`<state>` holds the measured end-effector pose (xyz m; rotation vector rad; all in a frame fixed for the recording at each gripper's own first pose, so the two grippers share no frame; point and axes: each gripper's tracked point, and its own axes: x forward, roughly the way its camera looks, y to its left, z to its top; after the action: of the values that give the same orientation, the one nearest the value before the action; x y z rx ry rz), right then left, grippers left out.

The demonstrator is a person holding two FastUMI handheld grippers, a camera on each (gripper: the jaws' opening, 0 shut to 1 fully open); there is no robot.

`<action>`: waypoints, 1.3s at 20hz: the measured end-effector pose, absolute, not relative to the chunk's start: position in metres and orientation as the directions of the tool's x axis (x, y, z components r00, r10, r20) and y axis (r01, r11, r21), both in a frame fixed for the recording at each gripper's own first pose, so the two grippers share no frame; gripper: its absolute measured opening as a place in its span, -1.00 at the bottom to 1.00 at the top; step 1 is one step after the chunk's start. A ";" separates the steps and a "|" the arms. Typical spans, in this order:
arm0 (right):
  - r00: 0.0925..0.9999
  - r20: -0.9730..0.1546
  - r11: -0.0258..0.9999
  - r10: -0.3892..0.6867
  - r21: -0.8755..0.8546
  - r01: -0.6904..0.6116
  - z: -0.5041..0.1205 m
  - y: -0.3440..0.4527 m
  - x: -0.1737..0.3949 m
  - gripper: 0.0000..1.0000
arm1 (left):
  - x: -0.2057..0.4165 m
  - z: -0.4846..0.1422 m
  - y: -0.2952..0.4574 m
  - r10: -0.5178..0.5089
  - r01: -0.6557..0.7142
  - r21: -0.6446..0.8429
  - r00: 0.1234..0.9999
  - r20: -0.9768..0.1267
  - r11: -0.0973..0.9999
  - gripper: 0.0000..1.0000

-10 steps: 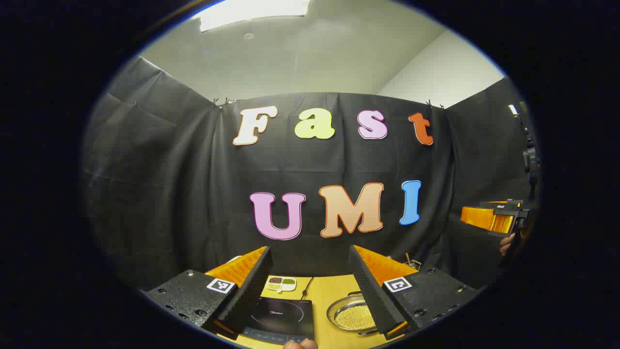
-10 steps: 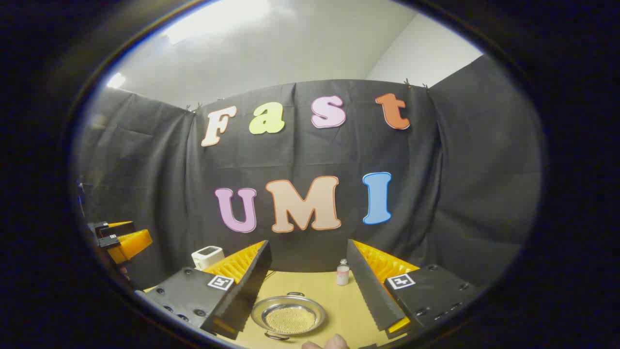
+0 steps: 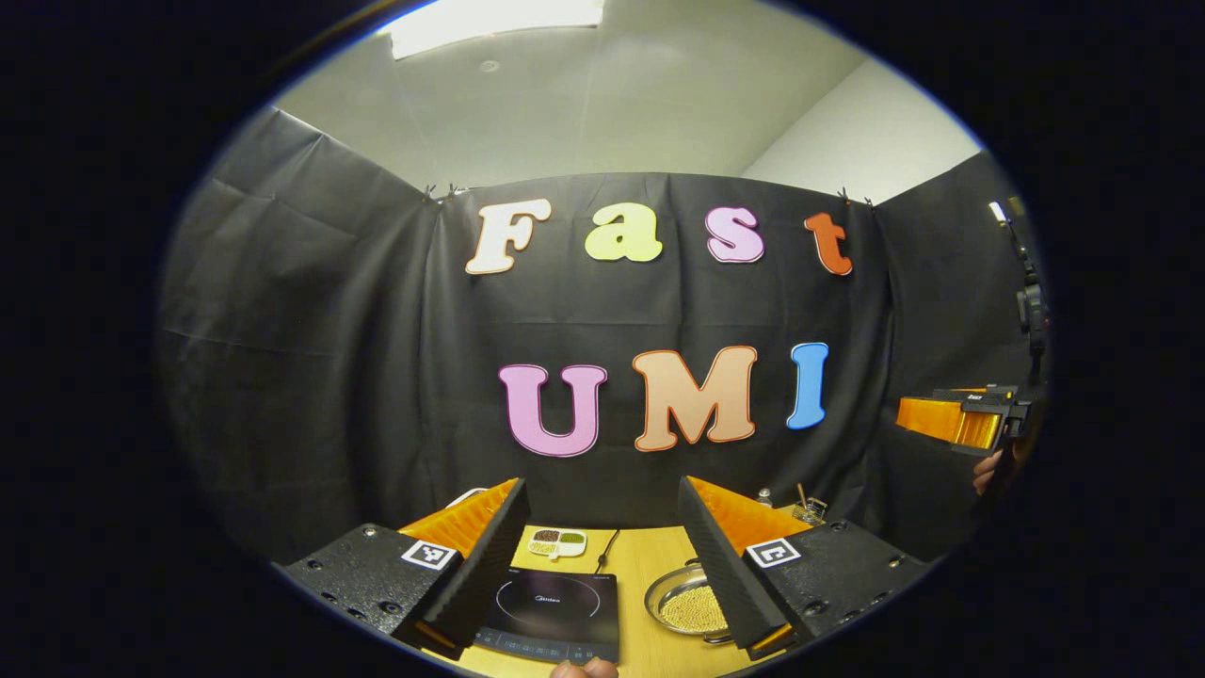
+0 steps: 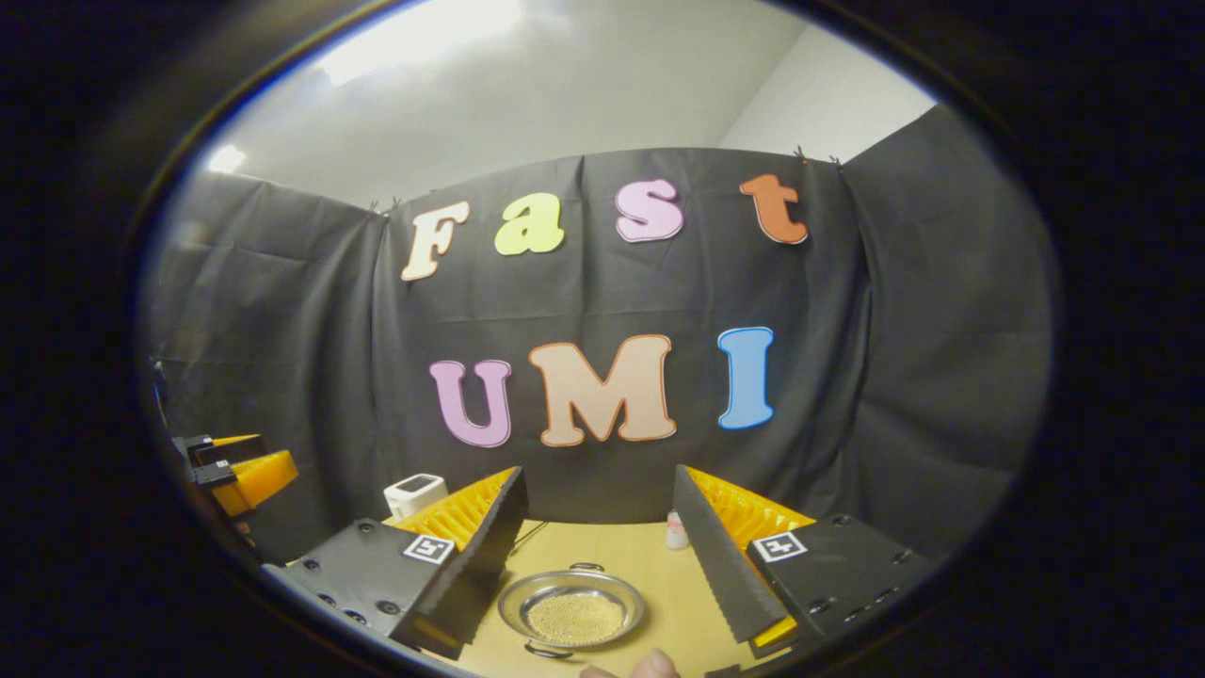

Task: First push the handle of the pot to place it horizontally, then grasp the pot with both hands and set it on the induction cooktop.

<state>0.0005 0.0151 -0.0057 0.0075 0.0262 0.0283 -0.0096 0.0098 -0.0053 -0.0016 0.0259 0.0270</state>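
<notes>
A shallow steel pot [image 4: 571, 612] holding yellowish grains sits on the wooden table [image 4: 659, 574], with one loop handle at its far rim and one at its near rim. My right gripper [image 4: 598, 473] hovers open above and in front of it, nothing between its fingers. In the left gripper view the pot [image 3: 680, 605] lies right of the black induction cooktop [image 3: 551, 612], partly hidden behind one finger. My left gripper [image 3: 600, 484] is open above the cooktop. The right gripper [image 3: 955, 421] shows far right there; the left gripper [image 4: 240, 471] shows far left in the right gripper view.
A small white dish of beans [image 3: 557, 541] and a black cable [image 3: 602, 548] lie behind the cooktop. A small bottle [image 4: 675, 532] stands behind the pot, a white device [image 4: 415, 492] at the back left. A fingertip [image 3: 584, 669] shows at the bottom edge.
Both views have shifted slightly, so the cooktop and pot sit a little higher in frame and more of the table shows. Both grippers stay open.
</notes>
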 end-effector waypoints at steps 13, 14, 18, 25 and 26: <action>0.994 -0.104 0.999 0.033 0.012 -0.032 -0.033 0.052 0.012 0.52 | -0.003 -0.027 0.040 0.035 -0.036 -0.017 0.998 -0.060 0.999 0.89; 0.993 -0.115 0.999 0.034 0.020 -0.032 -0.037 0.057 0.013 0.31 | -0.002 -0.029 0.043 0.035 -0.036 -0.017 0.997 -0.064 0.999 0.89; 0.987 -0.160 0.998 0.032 0.049 -0.025 -0.056 0.075 0.018 -0.47 | 0.003 -0.037 0.057 0.024 -0.025 -0.017 0.997 -0.075 1.000 0.93; 0.937 -0.327 0.987 0.126 0.137 -0.085 -0.110 0.098 0.025 -1.00 | 0.015 -0.055 0.064 0.012 -0.018 -0.055 0.994 -0.110 0.998 0.90; 0.930 -0.341 0.986 0.138 0.139 -0.095 -0.117 0.099 0.028 -1.00 | 0.019 -0.058 0.065 0.019 -0.027 -0.063 0.993 -0.116 0.998 0.93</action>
<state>0.0278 0.0991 -0.1172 0.1210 0.3578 0.1195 0.0186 0.0647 -0.0585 -0.0650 0.1161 0.0231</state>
